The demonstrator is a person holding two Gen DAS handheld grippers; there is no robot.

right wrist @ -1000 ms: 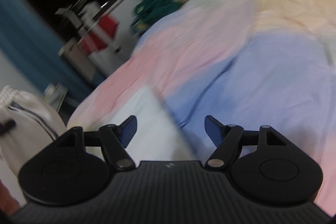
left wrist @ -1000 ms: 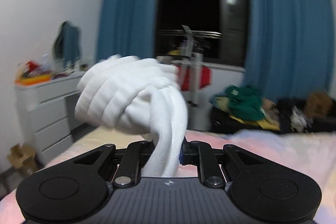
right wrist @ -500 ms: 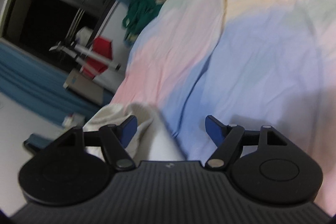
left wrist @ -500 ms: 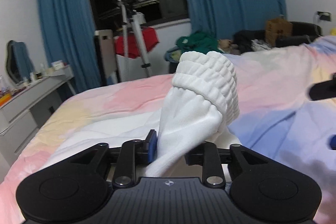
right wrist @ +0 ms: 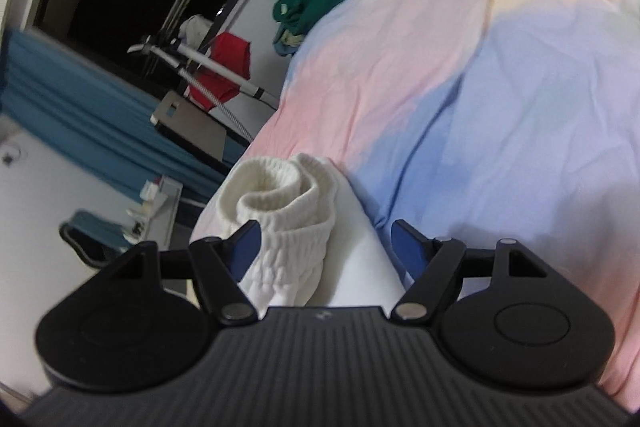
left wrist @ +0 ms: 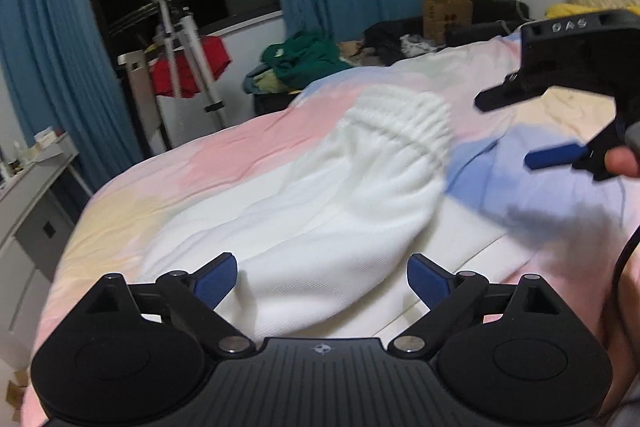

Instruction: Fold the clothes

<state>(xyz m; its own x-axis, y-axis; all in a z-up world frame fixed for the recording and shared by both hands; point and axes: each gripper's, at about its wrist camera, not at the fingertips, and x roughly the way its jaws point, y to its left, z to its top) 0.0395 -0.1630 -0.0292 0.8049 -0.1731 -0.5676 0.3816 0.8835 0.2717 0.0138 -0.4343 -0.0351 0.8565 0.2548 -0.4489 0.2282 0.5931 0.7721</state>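
A bundled pair of white socks with a ribbed cuff lies on the pastel bed, on top of a flat white cloth. My left gripper is open, its blue pads on either side of the sock's near end without gripping it. The right gripper shows at the right edge of the left wrist view, open, above the bed. In the right wrist view the right gripper is open and the socks' cuff lies between its pads, nearer the left one.
A drying rack with a red garment stands past the bed's far side. A pile of green clothes and dark bags lie beyond the bed. White drawers stand at the left. Blue curtains frame a dark window.
My left gripper has opened and let go of the socks, which now lie on the bed. The right gripper has come closer to the socks' cuff.
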